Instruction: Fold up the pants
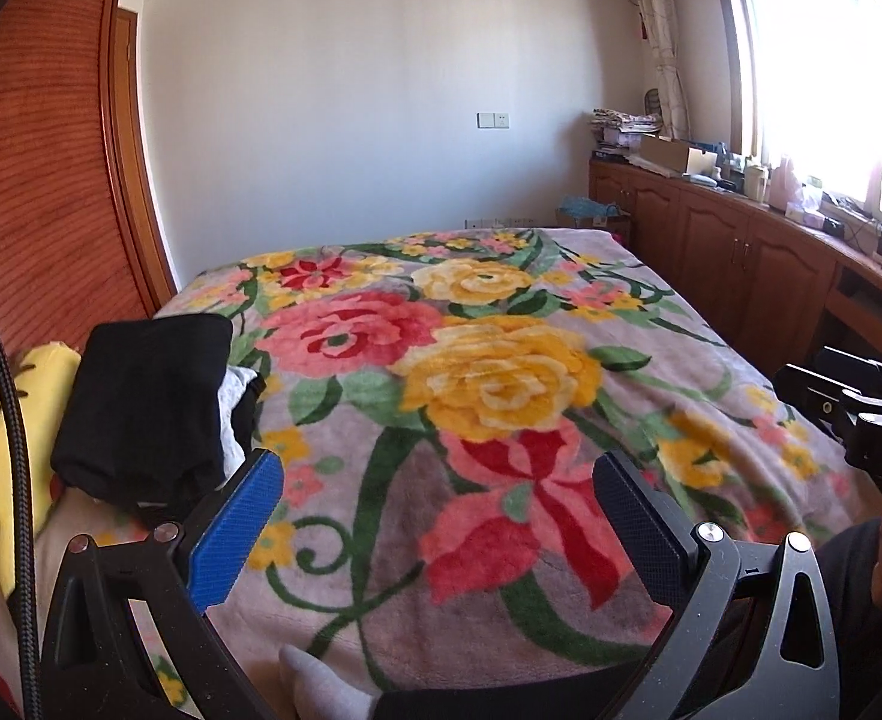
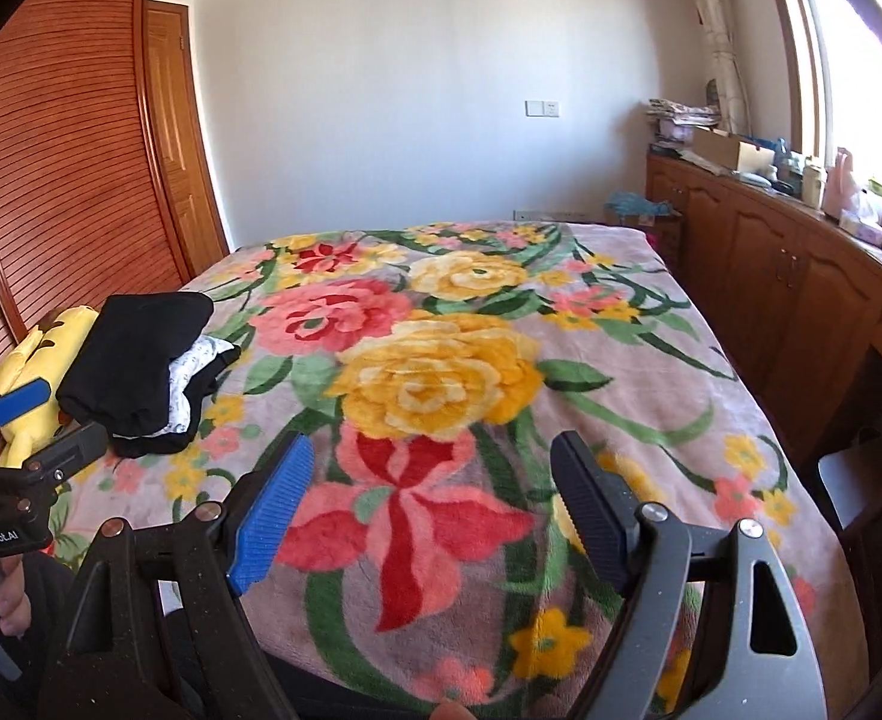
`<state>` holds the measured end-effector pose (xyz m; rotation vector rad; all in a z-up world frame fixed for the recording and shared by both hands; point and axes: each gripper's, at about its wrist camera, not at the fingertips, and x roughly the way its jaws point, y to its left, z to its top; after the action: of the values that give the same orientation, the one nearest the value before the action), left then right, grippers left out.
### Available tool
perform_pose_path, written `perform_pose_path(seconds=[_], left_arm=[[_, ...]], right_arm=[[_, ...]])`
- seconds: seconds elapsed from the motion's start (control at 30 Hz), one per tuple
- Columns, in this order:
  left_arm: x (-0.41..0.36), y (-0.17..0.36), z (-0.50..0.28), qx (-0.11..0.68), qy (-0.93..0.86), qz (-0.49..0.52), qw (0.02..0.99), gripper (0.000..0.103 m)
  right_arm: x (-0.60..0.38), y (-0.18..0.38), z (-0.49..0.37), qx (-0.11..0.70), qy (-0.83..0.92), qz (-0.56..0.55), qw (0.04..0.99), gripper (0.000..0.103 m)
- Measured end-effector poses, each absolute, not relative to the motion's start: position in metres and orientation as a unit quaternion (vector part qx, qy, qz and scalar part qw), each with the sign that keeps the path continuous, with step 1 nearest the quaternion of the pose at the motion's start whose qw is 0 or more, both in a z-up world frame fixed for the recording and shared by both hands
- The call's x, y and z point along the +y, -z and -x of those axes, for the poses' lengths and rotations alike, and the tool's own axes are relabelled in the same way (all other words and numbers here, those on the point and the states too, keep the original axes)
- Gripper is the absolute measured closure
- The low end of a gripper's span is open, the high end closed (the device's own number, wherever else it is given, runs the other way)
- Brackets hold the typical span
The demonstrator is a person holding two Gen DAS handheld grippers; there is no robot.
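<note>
Judging handling: black pants (image 2: 135, 360), folded atop a stack beside the yellow plush toy (image 2: 33, 372), look soft, light, floppy; grip a thick folded edge. Left gripper (image 1: 441, 516) and right gripper (image 2: 435, 510) gape wide, empty.

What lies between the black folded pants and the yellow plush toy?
Nothing: in the right wrist view the black folded pants lie directly against the yellow plush toy.

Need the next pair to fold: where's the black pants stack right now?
In both wrist views the black pants stack sits on the floral blanket, far left, beside the yellow plush toy.
</note>
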<state>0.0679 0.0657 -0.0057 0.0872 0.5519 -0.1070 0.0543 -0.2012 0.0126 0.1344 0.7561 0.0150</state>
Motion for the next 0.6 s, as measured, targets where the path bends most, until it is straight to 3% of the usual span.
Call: perform_pose_path(seconds=[0.6], left_arm=[[0.052,0.019,-0.071,0.267,0.040,-0.047,0.962,0.000]], right_arm=[[-0.193,0.027,-0.057,0.386,0.012,-0.055,0.921,0.021]])
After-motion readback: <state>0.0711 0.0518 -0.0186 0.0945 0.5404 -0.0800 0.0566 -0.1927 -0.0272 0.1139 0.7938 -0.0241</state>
